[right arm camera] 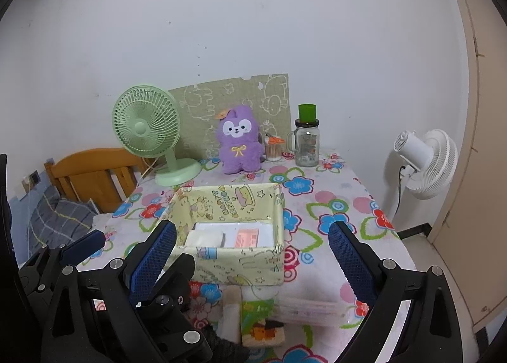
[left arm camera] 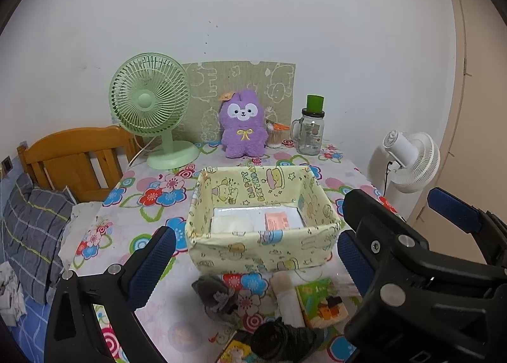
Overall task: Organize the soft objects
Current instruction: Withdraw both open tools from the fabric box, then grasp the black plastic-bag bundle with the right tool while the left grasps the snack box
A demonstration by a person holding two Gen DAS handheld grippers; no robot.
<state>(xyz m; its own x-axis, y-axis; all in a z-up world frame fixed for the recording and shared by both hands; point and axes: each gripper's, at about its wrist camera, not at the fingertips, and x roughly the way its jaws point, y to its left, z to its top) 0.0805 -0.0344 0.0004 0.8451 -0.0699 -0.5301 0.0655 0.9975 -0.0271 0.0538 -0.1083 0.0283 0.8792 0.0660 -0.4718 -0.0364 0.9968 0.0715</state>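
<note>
The black bundle (left arm camera: 279, 344) runs off the bottom edge. The right gripper (left arm camera: 408, 226) covers part of the tissue pack (left arm camera: 320, 302). Print on the orange card (right arm camera: 248, 237) in the fabric basket (right arm camera: 240, 271) is too small to read.

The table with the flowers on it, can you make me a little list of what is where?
box: yellow cloth box, middle of the table, white packets inside
toy: purple bunny, upright at the back
fan: green fan, left of the bunny
jar: glass jar, right of the bunny
socks: grey sock, in front of the box
tongs: left tongs and right tongs, both open, empty
</note>
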